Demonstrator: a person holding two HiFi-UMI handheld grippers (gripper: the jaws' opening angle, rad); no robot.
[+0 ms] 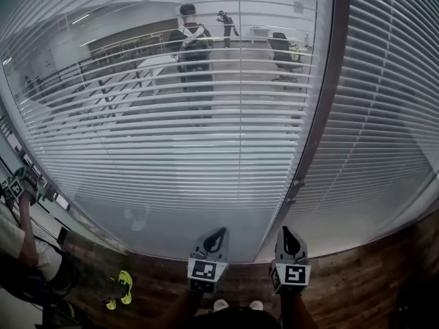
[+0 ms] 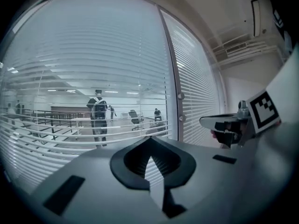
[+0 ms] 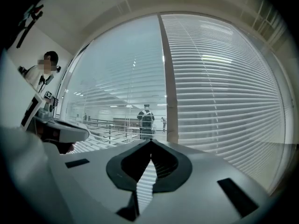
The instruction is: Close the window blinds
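Window blinds (image 1: 171, 136) hang behind the glass straight ahead, filling the pane left of the upright frame post (image 1: 321, 115). Their slats lie tilted flat, which is why the hall beyond shows between them, along with a person wearing a backpack (image 1: 194, 53). The blind on the right pane (image 1: 387, 115) reads as a nearly solid white sheet, so by my judgement it is already turned shut and the left one is the work that remains.

The left claw (image 1: 214, 238) and the right claw (image 1: 289, 240) are held side by side low in the head view, above the wooden floor (image 1: 357, 286), both aimed at the glass and well short of it. Each claw's own view shows its tips pressed together with nothing between them; only slats show through the slit lower down. Carrying them closed and empty fits an approach, since nothing has been grasped yet.

A thin vertical line (image 1: 239, 81) runs down in front of the left slats; it may be the tilt cord or wand, though it is too fine to tell. If so, a claw would have to open around it before any pull or twist.
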